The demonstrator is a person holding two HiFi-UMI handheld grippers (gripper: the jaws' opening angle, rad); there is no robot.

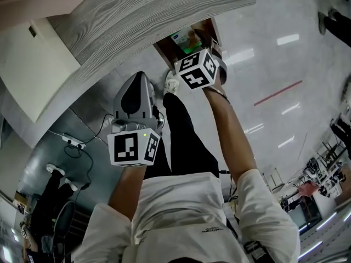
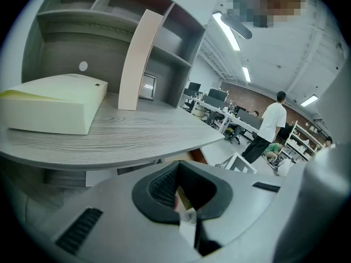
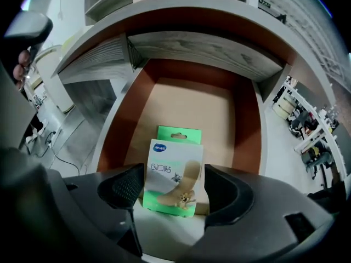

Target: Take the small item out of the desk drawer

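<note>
The desk drawer (image 3: 127, 119) stands pulled out, with brown walls and a tan floor. In it lies a small green-and-white box of plasters (image 3: 173, 174), flat, near the front. My right gripper (image 3: 173, 189) is open, one jaw at each side of the box, with narrow gaps showing. From the head view the box (image 1: 184, 41) shows in the drawer (image 1: 163, 49) just beyond the right gripper's marker cube (image 1: 196, 69). My left gripper (image 1: 137, 89) hangs below the desk edge, left of the drawer, shut on nothing (image 2: 184, 196).
The curved grey wooden desk top (image 1: 153, 15) overhangs the drawer. On it rest a white box (image 2: 52, 103) and a leaning beige panel (image 2: 140, 59), with shelves behind. Cables and a power strip (image 1: 74, 142) lie on the floor. A person (image 2: 271, 126) stands far off.
</note>
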